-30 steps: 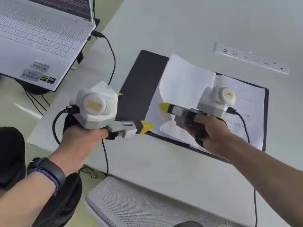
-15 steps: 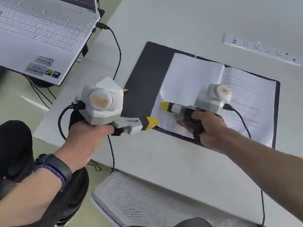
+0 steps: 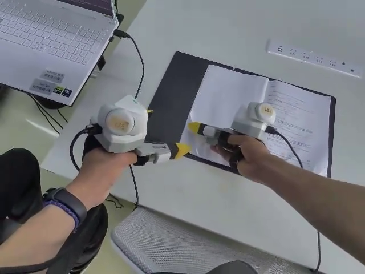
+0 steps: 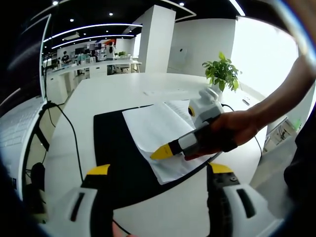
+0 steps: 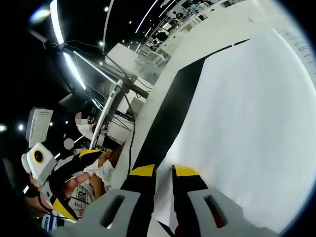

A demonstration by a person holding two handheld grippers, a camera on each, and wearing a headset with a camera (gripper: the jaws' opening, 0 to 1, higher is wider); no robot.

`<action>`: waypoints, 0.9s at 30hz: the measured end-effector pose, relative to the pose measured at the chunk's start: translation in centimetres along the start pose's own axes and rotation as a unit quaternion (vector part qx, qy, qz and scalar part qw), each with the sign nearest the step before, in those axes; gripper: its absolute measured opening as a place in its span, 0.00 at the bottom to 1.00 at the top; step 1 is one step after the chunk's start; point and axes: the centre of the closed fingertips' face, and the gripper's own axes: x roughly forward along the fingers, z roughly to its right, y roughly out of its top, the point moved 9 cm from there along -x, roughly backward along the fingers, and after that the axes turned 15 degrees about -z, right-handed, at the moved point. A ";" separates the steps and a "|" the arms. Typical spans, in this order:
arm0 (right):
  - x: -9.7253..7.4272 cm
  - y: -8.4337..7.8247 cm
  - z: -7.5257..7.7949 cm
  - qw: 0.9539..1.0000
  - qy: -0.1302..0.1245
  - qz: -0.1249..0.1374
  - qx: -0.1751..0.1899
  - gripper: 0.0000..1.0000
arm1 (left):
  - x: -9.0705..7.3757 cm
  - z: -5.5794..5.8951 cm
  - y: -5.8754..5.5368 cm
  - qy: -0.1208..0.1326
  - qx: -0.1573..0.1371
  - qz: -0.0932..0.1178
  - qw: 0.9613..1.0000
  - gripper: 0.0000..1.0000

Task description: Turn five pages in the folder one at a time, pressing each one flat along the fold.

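**Q:** Tong state?
**A:** Left gripper: jaws spread wide, empty, off the near-left edge of the folder. Right gripper: jaws pinching the left edge of the raised page.
**Q:** How do the views differ?
**A:** The head view adds the laptop, far left. The right gripper view shows the pinch close up.

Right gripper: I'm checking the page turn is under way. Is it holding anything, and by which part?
The right gripper looks shut on the lifted page, pinching its free edge near the front corner. The left gripper is open, holding nothing.
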 end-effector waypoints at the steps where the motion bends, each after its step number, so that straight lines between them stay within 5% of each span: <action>1: 0.0 0.0 0.0 1.000 0.001 0.000 -0.001 0.12 | 0.0 0.1 0.0 0.000 0.001 0.000 1.000 0.77; 16: -0.5 -0.2 -1.2 0.999 0.039 -0.001 -0.011 0.34 | 1.0 0.6 1.4 0.001 0.007 0.001 1.000 0.72; 21: -1.8 0.5 -1.5 0.998 0.058 0.023 -0.023 0.35 | 2.2 0.8 2.3 0.000 0.017 -0.005 1.000 0.67; 27: -4.3 1.9 -0.8 0.997 0.046 0.054 -0.034 0.32 | 3.9 1.4 3.1 -0.003 0.049 -0.021 0.999 0.55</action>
